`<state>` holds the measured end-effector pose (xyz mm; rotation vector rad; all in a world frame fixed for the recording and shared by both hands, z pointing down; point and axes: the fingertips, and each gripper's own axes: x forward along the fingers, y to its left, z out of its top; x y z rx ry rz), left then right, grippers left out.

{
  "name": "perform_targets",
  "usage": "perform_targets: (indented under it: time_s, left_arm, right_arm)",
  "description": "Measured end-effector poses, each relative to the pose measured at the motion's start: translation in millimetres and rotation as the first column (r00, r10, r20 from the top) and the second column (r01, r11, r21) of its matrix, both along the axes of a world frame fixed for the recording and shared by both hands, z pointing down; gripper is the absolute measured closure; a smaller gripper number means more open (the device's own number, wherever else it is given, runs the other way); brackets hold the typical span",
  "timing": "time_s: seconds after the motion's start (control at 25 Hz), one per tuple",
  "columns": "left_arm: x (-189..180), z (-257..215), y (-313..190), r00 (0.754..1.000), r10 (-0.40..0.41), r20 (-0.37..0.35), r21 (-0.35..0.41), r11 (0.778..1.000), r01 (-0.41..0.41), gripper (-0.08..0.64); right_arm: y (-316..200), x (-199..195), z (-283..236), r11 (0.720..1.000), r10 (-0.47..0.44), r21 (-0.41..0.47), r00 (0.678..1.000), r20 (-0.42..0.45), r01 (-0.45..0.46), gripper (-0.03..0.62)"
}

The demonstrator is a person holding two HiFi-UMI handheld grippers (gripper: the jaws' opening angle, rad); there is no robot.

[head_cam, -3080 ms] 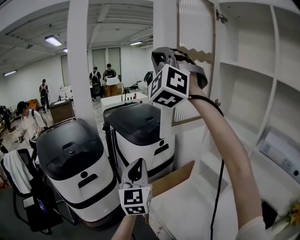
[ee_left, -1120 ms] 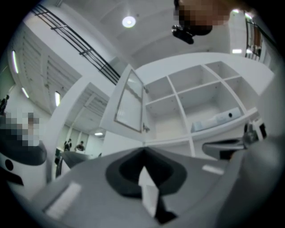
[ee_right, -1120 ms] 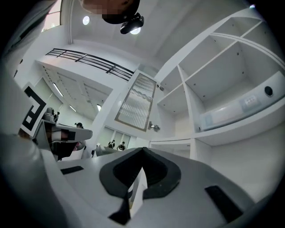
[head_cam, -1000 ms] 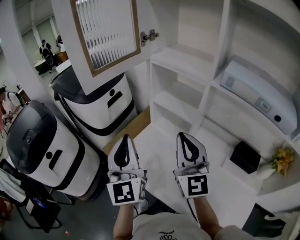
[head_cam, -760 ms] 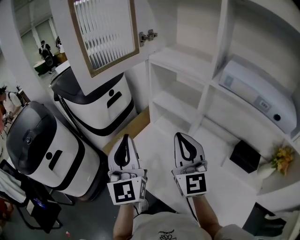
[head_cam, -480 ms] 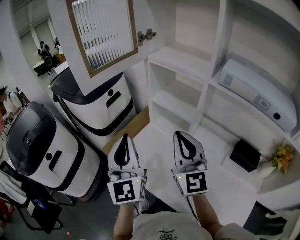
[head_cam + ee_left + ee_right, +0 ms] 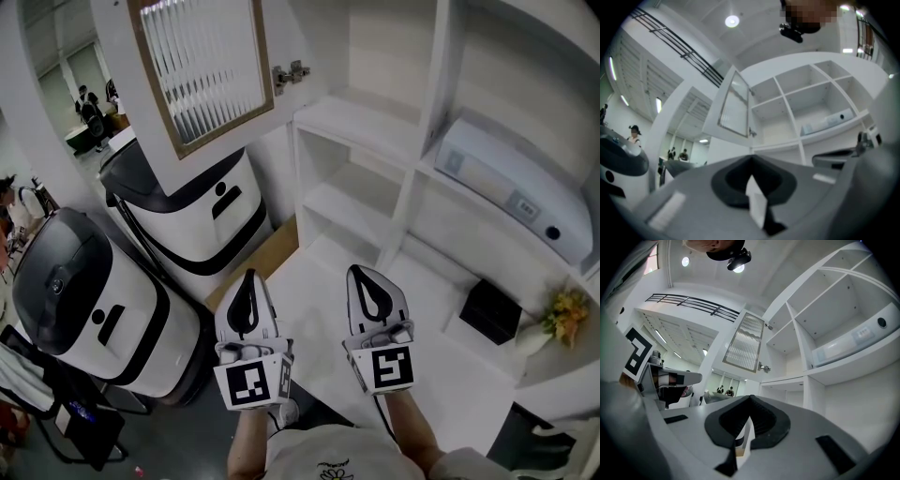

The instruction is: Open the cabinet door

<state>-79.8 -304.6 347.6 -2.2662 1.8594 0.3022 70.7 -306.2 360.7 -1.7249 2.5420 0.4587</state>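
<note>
You are holding the left gripper and the right gripper side by side, low in front of the white shelving unit. Both are closed on nothing, their jaws meeting at the tips. The opening step is looking finished to me: the cabinet door is hanging swung out at the upper left, well apart from both grippers, leaving the shelves bare to view. It is showing a white frame around a wood-trimmed panel of ribbed glass, with its hinge at the right edge. Nothing further is calling for a grasp; swinging it wider would mean reaching up to its free edge.
</note>
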Motion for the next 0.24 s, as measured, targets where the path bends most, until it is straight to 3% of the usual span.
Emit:
perform_targets:
  time_s: [0.24]
  left_arm:
    - [-2.4, 2.9, -1.1, 1.0, -0.009, -0.003, -0.009, 1.0, 0.009, 0.554]
  right_arm:
    - [-0.3, 2.1, 0.6, 1.0, 0.001, 0.001, 1.0, 0.004, -0.001, 0.592]
